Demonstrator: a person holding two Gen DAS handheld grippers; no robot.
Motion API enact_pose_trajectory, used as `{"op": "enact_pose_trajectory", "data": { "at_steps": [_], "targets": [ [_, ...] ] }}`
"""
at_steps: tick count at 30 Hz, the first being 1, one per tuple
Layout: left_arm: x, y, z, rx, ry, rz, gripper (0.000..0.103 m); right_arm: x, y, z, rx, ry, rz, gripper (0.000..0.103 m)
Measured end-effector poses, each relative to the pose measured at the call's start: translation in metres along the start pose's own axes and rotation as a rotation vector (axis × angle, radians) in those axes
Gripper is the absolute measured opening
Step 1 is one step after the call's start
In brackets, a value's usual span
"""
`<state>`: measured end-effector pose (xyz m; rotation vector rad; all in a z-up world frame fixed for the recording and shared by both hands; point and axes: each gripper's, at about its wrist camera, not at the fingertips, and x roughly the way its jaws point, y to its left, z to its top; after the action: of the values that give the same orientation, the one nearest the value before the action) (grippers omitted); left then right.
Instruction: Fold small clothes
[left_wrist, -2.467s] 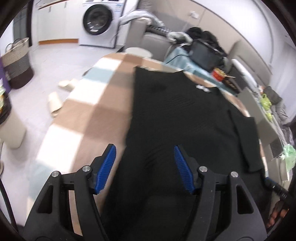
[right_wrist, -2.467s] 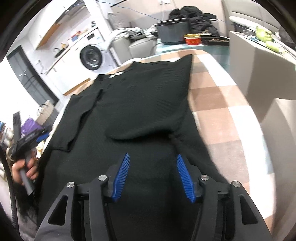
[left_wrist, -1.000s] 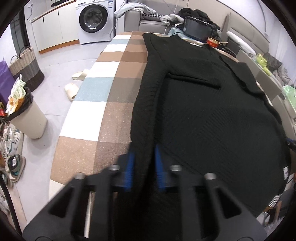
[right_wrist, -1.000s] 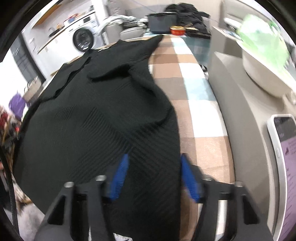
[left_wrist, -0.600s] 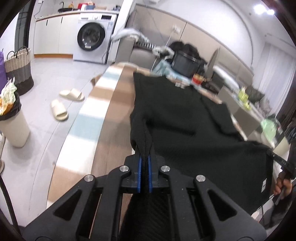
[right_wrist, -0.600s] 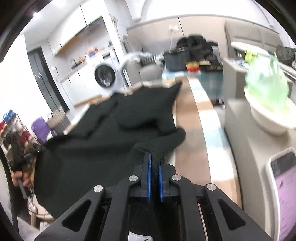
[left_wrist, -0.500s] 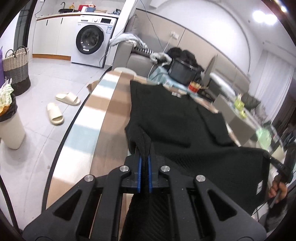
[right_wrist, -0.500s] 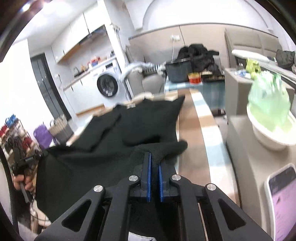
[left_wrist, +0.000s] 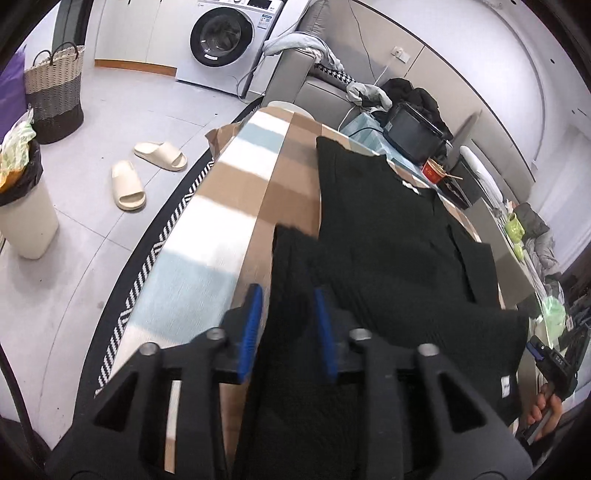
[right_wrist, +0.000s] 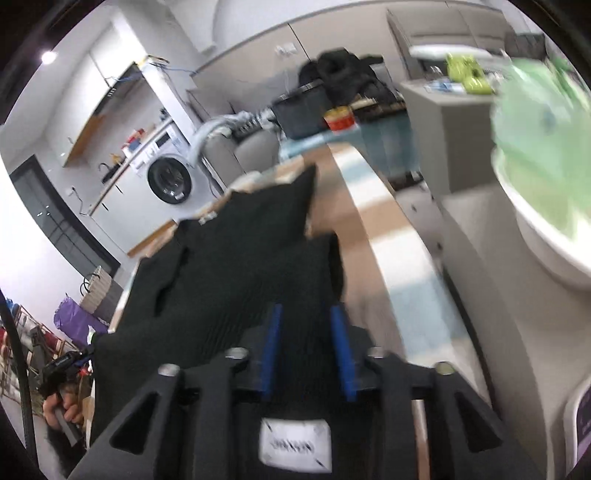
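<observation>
A black knit sweater (left_wrist: 388, 236) lies folded lengthwise along the checked desk (left_wrist: 229, 206). Left gripper (left_wrist: 288, 328) and right gripper (right_wrist: 306, 350) fingers stand apart around its doubled-over hem. Soft, limp, likely best pinched at hem corners.
</observation>
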<state>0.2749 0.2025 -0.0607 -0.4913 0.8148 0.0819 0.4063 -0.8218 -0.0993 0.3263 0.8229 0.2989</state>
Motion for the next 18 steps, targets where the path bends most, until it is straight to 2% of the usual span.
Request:
{"op": "enact_pose_trajectory", "data": {
  "at_steps": [1, 2, 3, 5, 8, 12, 13, 14, 15, 16, 18],
  "targets": [
    [-0.001, 0.001, -0.005, 0.005, 0.004, -0.004, 0.044, -0.003, -0.005, -0.005, 0.0, 0.001, -0.004, 0.054],
    [-0.003, 0.002, -0.01, 0.014, 0.014, -0.012, 0.054, -0.006, -0.008, -0.011, -0.007, 0.003, -0.006, 0.057],
    [-0.002, 0.001, -0.014, 0.021, 0.023, -0.012, 0.055, -0.007, -0.011, -0.014, -0.02, 0.012, -0.013, 0.061],
    [0.001, 0.0, -0.022, 0.032, 0.039, -0.013, 0.055, -0.003, -0.014, -0.017, -0.036, 0.036, -0.048, 0.062],
    [0.004, -0.007, -0.034, 0.058, 0.049, -0.034, 0.055, 0.008, -0.011, -0.017, -0.061, 0.063, -0.039, 0.062],
    [0.007, -0.016, -0.045, 0.09, 0.055, 0.018, 0.054, 0.032, -0.001, -0.016, -0.11, 0.096, -0.037, 0.061],
    [0.007, -0.016, -0.047, 0.079, 0.06, 0.027, 0.046, 0.038, 0.002, -0.016, -0.117, 0.114, -0.026, 0.052],
    [0.009, -0.015, -0.047, 0.065, 0.065, 0.022, 0.03, 0.043, 0.005, -0.017, -0.126, 0.132, -0.023, 0.045],
    [0.009, -0.015, -0.048, 0.063, 0.063, 0.012, 0.021, 0.046, 0.009, -0.018, -0.143, 0.15, -0.013, 0.027],
    [0.008, -0.015, -0.048, 0.068, 0.06, 0.009, 0.01, 0.047, 0.013, -0.02, -0.169, 0.151, -0.015, 0.017],
    [0.001, -0.015, -0.048, 0.079, 0.022, -0.009, 0.006, 0.04, 0.02, -0.024, -0.209, 0.133, -0.017, 0.009]
  ]
}}
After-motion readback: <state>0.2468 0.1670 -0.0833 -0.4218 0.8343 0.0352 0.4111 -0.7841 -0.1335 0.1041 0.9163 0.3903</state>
